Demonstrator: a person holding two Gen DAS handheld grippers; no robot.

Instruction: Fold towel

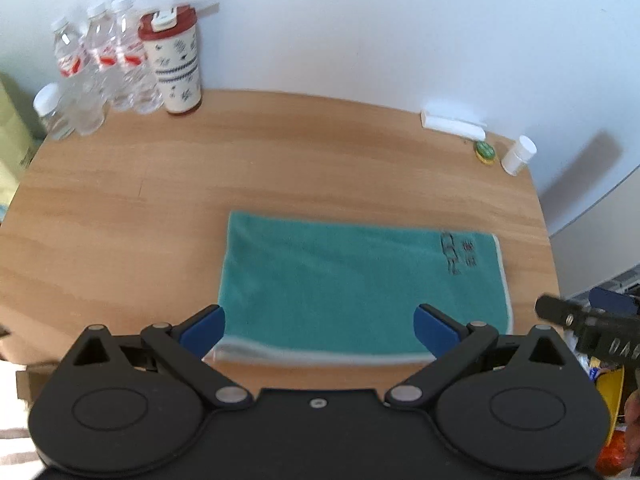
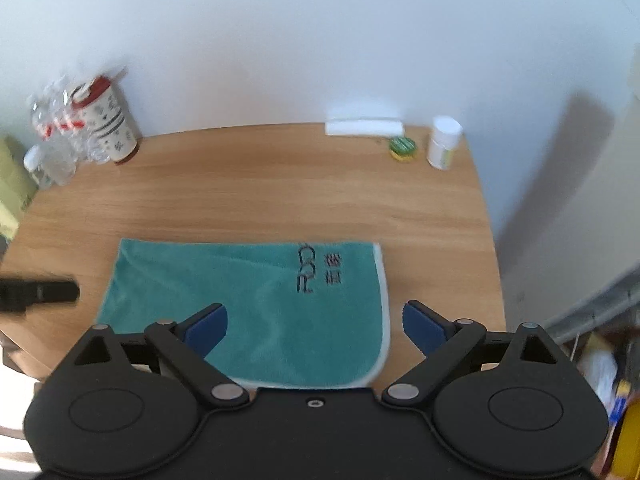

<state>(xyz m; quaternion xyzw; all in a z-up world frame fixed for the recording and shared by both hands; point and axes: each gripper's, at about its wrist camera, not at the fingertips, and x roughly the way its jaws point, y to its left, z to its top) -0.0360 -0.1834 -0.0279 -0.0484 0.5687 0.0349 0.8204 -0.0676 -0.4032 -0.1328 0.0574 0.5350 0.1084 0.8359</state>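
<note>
Both grippers' fingers (image 1: 202,330) (image 2: 424,328) apart above the folded towel (image 1: 340,280), its embroidery blurred

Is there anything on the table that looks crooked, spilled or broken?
Nothing stands out. The teal towel lies flat and folded on the wooden table, its edges fairly even. The water bottles, the patterned tumbler and the white pill bottle stand upright; nothing is spilled.

At the upper left of the left wrist view, 3 clear water bottles (image 1: 100,60) with red labels stand beside a red-lidded patterned tumbler (image 1: 172,60) on the wooden table (image 1: 280,152). At the upper right sit a white box (image 1: 452,124), a green-lidded tin (image 1: 485,152) and a white pill bottle (image 1: 519,155).
</note>
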